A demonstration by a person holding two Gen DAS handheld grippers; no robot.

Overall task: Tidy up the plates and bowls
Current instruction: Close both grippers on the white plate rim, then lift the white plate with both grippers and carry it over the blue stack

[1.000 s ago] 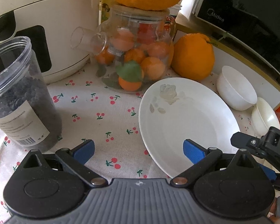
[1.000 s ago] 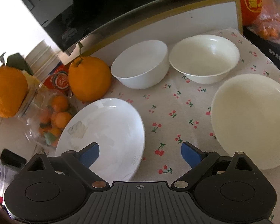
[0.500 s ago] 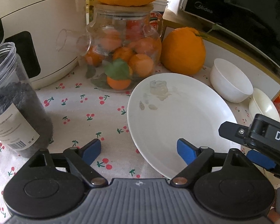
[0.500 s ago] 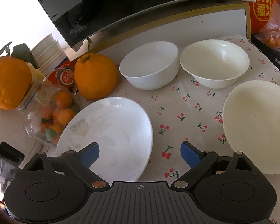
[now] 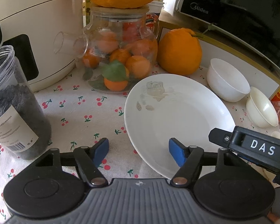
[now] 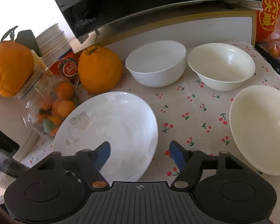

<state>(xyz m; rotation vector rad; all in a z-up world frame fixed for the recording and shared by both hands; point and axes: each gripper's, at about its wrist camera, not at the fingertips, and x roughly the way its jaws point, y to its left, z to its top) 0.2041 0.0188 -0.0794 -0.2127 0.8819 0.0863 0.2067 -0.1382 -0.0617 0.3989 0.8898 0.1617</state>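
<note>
Now left gripper (image 5: 139, 152) closing, jaws astride white plate (image 5: 177, 115) rim, right gripper (image 6: 140, 154) closing likewise, neither yet pinching.

The tablecloth (image 6: 196, 115) is off-white, dotted with small red cherries on green stems. The plate (image 6: 110, 123) is white with a faint grey flower print near its rim. One bowl (image 6: 155, 65) is plain white; the bowl (image 6: 222, 65) beside it and the deep dish (image 6: 261, 128) are cream. The big citrus fruit (image 6: 99, 69) is bright orange. The glass jar (image 5: 119, 56) is clear, filled with small orange fruits and a green leaf. The canister (image 5: 13, 115) is clear plastic with black contents and a white label. The gripper fingers (image 6: 102, 154) have blue pads on black arms.
</note>
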